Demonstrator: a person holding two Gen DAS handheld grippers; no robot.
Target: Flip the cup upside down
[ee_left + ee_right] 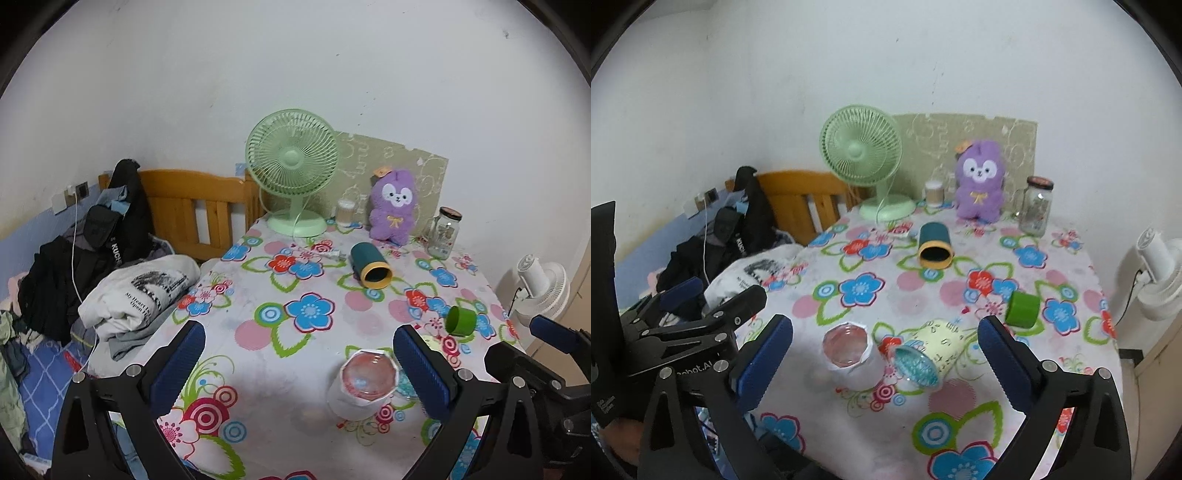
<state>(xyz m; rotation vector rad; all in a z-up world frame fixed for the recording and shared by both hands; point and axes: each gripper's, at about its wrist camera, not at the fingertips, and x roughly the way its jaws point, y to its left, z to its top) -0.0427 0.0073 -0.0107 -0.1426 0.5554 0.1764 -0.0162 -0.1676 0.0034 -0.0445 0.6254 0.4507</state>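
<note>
A white paper cup [364, 387] stands upright, mouth up, on the flowered tablecloth [288, 332]. It also shows in the right wrist view [853, 356]. A pale yellow cup [931, 349] with a teal inside lies on its side just right of it. My left gripper [299, 373] is open, the white cup near its right finger. My right gripper [886, 362] is open above both cups. A dark teal cup [369, 264] with a yellow rim and a small green cup [461, 321] lie on their sides farther back.
A green fan [293, 166], a purple plush toy [393, 205], a glass jar [445, 232] and a small container [345, 212] stand along the table's back. A bed with clothes [110, 277] is left. A white fan [543, 288] stands right.
</note>
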